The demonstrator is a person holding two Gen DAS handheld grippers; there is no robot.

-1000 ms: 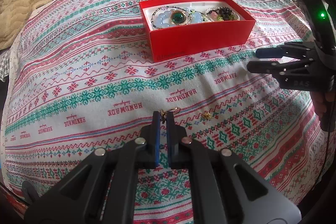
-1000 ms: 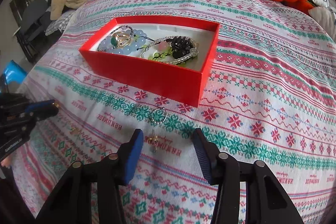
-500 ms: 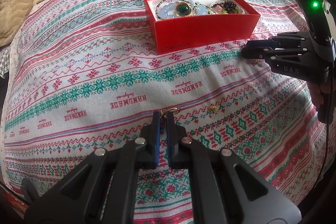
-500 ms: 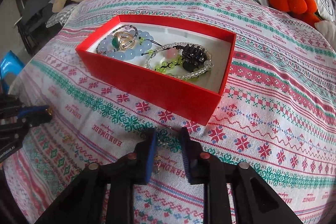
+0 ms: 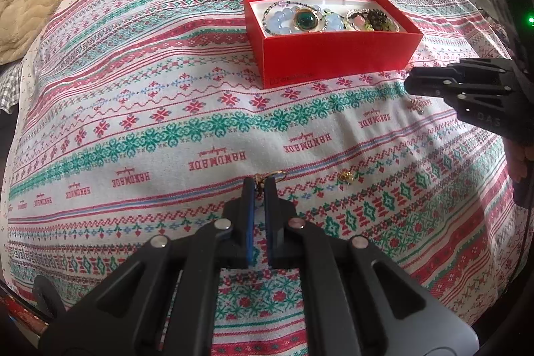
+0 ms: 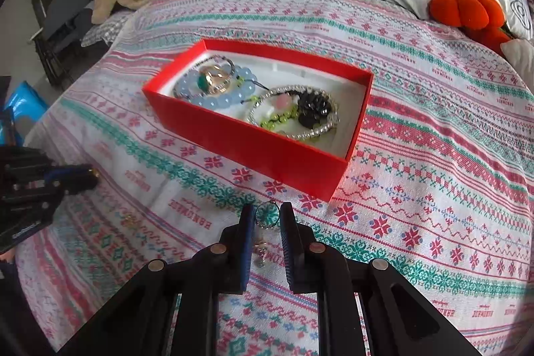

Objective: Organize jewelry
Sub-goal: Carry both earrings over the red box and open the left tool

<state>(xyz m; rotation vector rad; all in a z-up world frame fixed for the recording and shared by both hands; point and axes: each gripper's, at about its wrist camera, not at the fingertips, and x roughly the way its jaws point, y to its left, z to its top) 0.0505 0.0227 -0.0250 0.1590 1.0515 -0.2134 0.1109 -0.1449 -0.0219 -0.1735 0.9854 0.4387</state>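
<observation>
Right now the left gripper (image 5: 259, 186) is pinched tight on a small gold hoop earring (image 5: 267, 178), which pokes out just past its fingertips on the patterned bedspread (image 5: 133, 109). Its partner, the right gripper (image 6: 266, 216), has drawn nearly together around a beaded ring charm (image 6: 267, 216), the ring sitting between the tips and a dangle trailing back between the blue pads (image 6: 247, 239). Just beyond the right gripper lies the red box (image 6: 267, 152) of bracelets; a gold stud (image 5: 345, 177) rests slightly right of the left gripper

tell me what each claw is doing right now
left claw: shut on a gold earring
right claw: just closed on a silver hoop earring
</observation>
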